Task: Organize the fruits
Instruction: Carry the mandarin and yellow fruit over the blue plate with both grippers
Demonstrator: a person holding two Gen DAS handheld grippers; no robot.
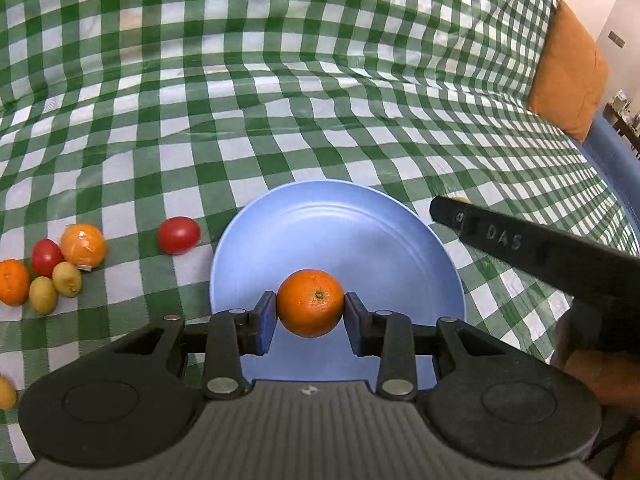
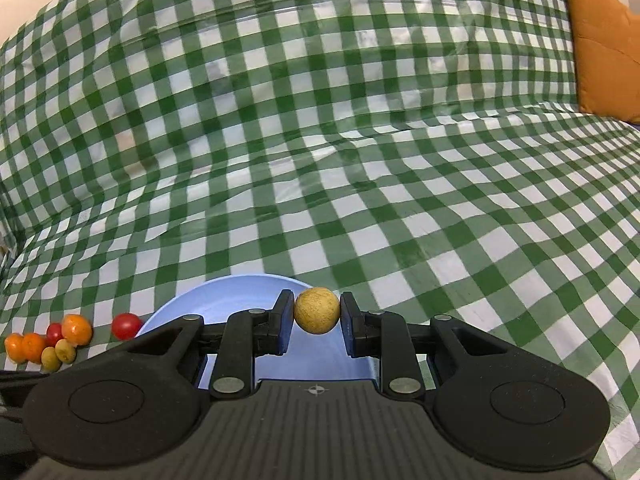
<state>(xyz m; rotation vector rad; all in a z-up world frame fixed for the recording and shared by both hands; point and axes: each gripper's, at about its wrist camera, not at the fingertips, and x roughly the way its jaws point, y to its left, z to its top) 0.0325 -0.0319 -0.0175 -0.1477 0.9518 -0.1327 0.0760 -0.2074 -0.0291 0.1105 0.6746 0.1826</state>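
Note:
My left gripper is shut on an orange and holds it above the near part of a blue plate. My right gripper is shut on a small yellow-brown round fruit above the right rim of the same blue plate. One black finger of the right gripper shows at the right of the left wrist view. The plate holds no fruit that I can see.
Loose fruit lies left of the plate on the green checked cloth: a red tomato, another tomato, a wrapped orange, an orange, two yellow-green fruits. An orange cushion stands far right.

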